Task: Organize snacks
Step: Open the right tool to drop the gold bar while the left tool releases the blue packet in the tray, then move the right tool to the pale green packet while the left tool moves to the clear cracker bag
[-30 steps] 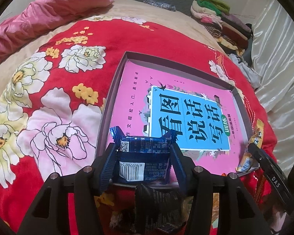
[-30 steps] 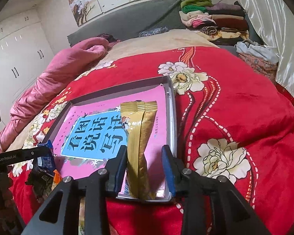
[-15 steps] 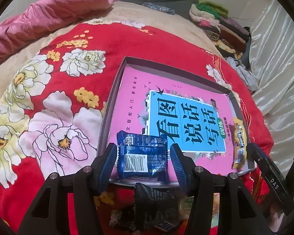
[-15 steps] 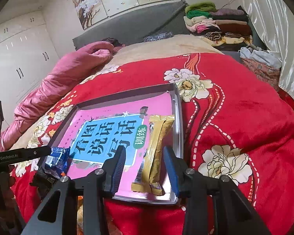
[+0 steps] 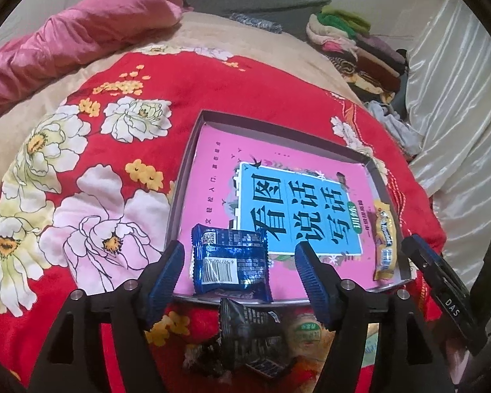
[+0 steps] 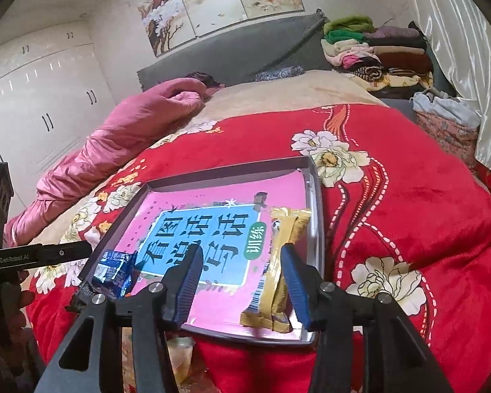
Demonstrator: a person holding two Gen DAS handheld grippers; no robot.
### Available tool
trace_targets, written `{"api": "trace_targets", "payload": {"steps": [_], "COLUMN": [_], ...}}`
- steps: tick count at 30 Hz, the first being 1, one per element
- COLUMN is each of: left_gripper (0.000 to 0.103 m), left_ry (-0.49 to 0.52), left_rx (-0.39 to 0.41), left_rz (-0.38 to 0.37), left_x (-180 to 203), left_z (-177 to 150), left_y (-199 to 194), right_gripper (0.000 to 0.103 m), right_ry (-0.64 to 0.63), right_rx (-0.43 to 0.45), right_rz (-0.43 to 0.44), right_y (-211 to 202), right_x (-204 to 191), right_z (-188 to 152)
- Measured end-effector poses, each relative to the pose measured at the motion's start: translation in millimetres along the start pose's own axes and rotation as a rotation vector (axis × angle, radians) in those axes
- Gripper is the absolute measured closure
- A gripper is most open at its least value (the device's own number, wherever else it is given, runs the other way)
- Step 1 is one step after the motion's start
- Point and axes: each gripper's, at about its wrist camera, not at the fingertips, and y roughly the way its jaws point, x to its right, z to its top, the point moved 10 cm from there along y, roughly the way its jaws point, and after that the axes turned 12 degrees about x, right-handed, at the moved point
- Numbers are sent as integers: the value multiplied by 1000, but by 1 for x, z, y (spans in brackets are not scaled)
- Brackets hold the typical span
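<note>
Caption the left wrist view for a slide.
Left hand-held gripper opening around a blue snack lying in the tray; yellow snack at far side.

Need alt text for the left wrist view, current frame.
The left gripper, jaws opening, frames a blue snack packet lying released in a shallow tray on a red floral blanket. A yellow snack bar lies at the tray's right edge.

we are in a home bedroom: a bed under a red floral blanket (image 6: 392, 177) and a pink quilt (image 6: 121, 137), a grey headboard (image 6: 239, 55), white wardrobes (image 6: 39, 98), a blossom painting (image 6: 226, 0) on the wall, folded clothes (image 6: 376, 49) stacked beside a satin curtain (image 6: 458, 49).
</note>
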Motion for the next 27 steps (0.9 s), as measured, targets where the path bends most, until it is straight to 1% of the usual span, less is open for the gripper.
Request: {"api": "trace_targets", "payload": {"steps": [10, 12, 16, 21, 27], "left_gripper": [26, 23, 22, 21, 21], "left_ry": [21, 25, 31, 37, 54], "left_rx": [42, 51, 62, 64, 54], "left_rz": [-33, -39, -63, -73, -86], "left_x": [7, 9, 13, 14, 16], "left_z": [4, 5, 7, 4, -5], "left_y": [-21, -25, -32, -39, -48], "right_gripper": [48, 47, 45, 44, 40], "right_ry": [-7, -9, -24, -37, -45], "right_rx": [18, 18, 23, 29, 35], "right_rz": [35, 46, 62, 80, 94], "right_y": [-6, -7, -11, -18, -26], "right_x": [-9, -12, -17, -24, -28], "right_z": [4, 5, 6, 6, 4]}}
